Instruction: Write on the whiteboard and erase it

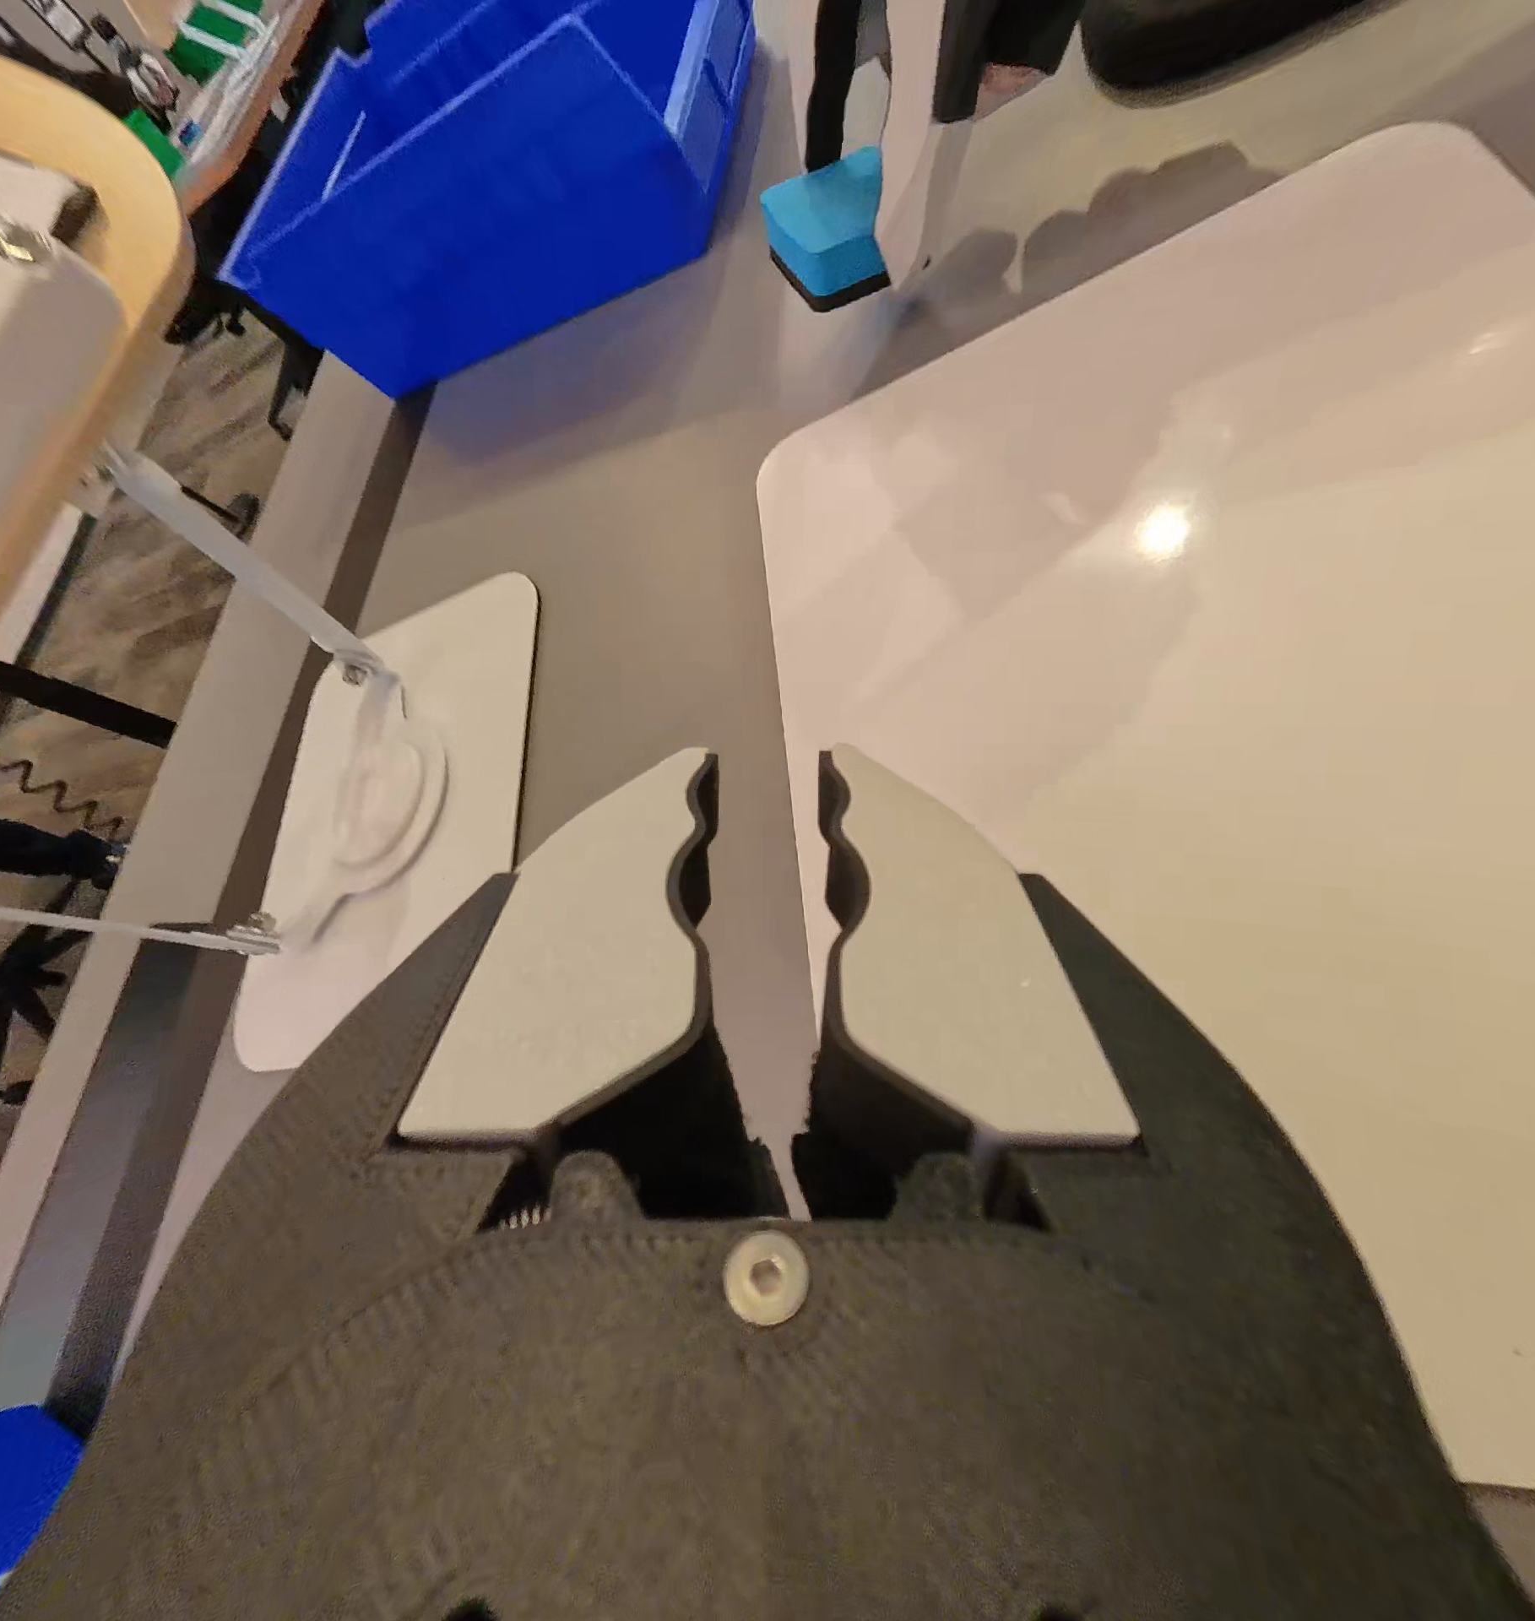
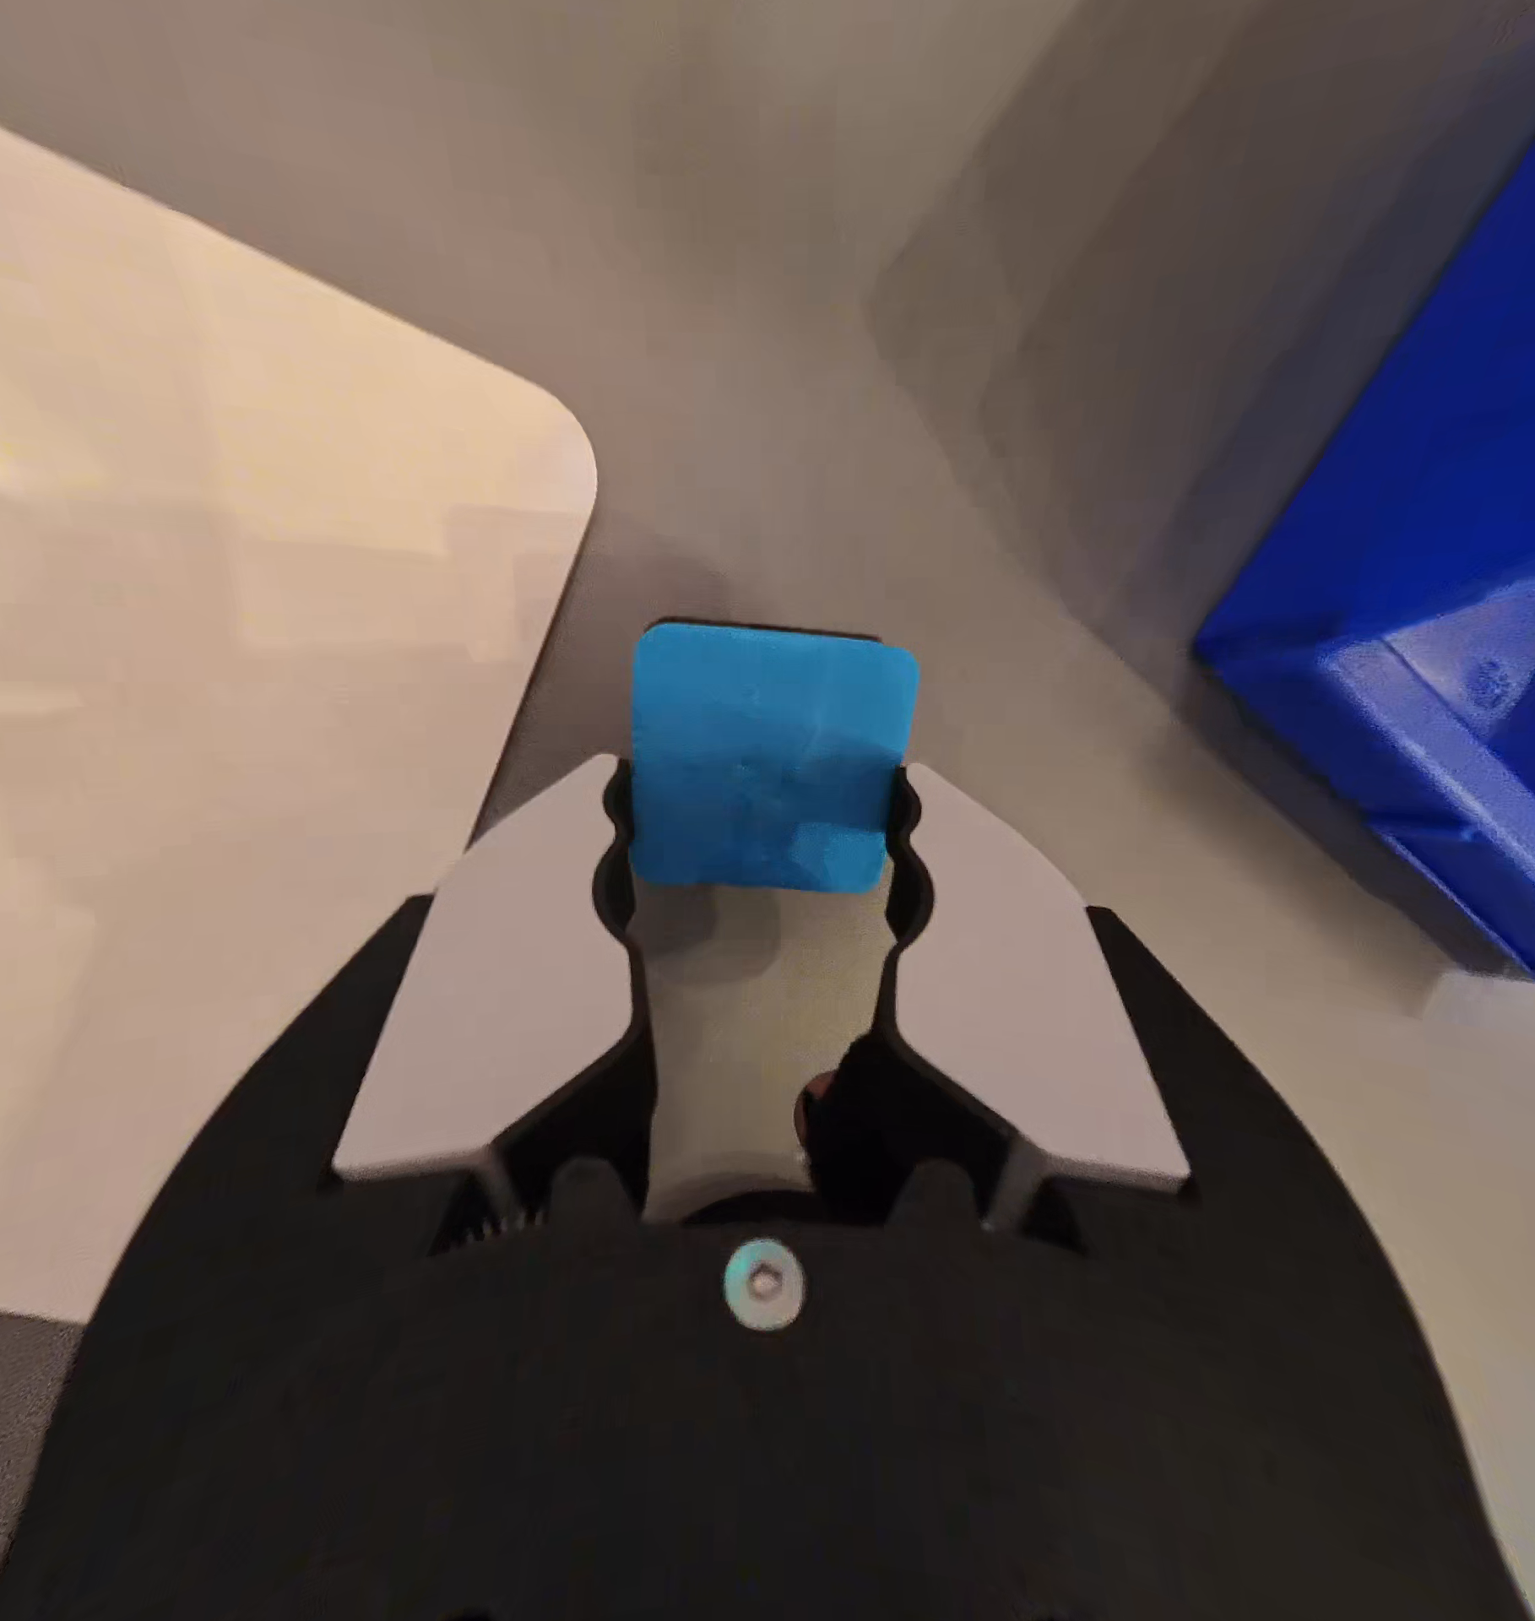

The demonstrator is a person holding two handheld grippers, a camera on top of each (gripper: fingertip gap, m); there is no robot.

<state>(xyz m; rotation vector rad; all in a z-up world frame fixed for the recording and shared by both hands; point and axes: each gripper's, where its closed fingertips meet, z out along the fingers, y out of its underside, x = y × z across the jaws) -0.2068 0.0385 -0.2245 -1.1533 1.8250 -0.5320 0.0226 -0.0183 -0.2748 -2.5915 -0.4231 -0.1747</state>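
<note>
The whiteboard [image 1: 1185,702] lies flat on the grey table and looks blank; it also shows at the left of the right wrist view [image 2: 220,614]. My left gripper [image 1: 768,772] is open with a narrow gap and holds nothing; it hovers over the whiteboard's left edge. My right gripper [image 2: 760,781] is shut on a blue eraser [image 2: 768,754] with a black felt underside, both pads pressing its sides. In the left wrist view the eraser [image 1: 821,228] sits low over the table beyond the whiteboard's far corner, held from above by the right gripper [image 1: 852,175]. No marker is in view.
A blue plastic bin [image 1: 483,202] stands at the table's far left, also seen at the right of the right wrist view [image 2: 1448,614]. A small white base plate [image 1: 474,667] with a clear mount and metal struts lies near the table's left edge. The tips of one gripper are about 25 centimeters away from the tips of the other.
</note>
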